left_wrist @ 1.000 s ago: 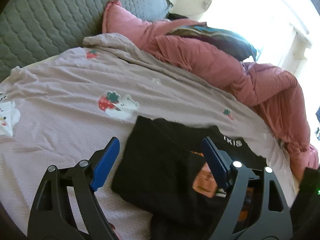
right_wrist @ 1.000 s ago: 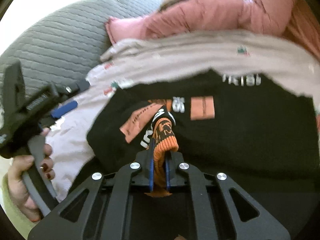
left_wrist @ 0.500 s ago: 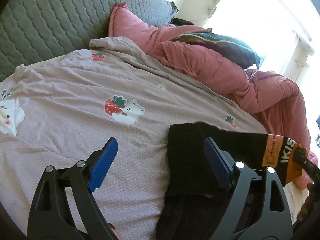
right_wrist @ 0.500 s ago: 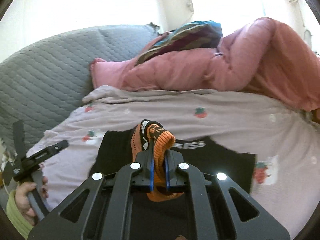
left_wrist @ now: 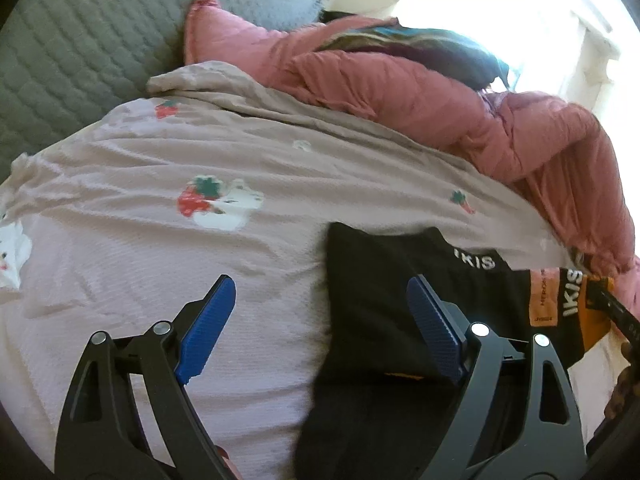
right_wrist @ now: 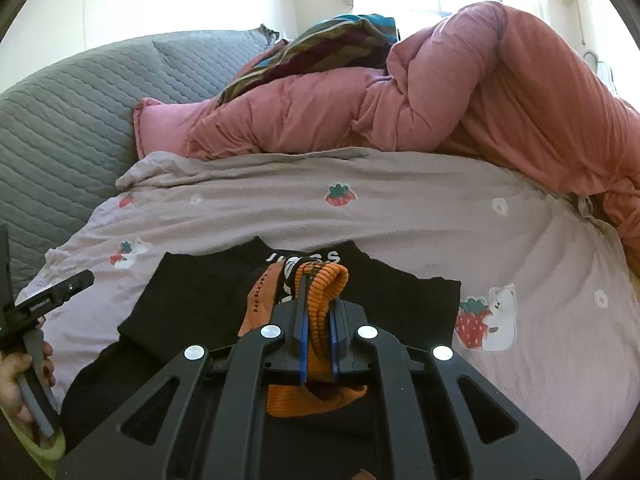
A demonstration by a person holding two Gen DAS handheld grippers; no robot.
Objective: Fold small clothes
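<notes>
A small black garment (left_wrist: 384,292) with white lettering and an orange cuff lies on the lilac strawberry-print bedsheet (left_wrist: 200,160). My left gripper (left_wrist: 320,320) is open and empty, its blue pads spread wide, hovering over the garment's left edge. My right gripper (right_wrist: 318,320) is shut on the garment's orange ribbed cuff (right_wrist: 324,292) and holds the sleeve out to the right over the black body (right_wrist: 192,300). In the left wrist view the stretched sleeve with its orange cuff (left_wrist: 560,300) shows at the right, with the right gripper's tip on it.
A bunched pink duvet (right_wrist: 440,92) with a striped cloth (right_wrist: 328,44) on top lies along the far side. A grey quilted headboard (left_wrist: 80,40) stands at the left. The hand holding the left gripper (right_wrist: 24,360) shows at the left edge.
My right gripper has pulled the orange-cuffed sleeve out from across the garment's front to the right. The garment now lies further right under my left gripper, which stays open.
</notes>
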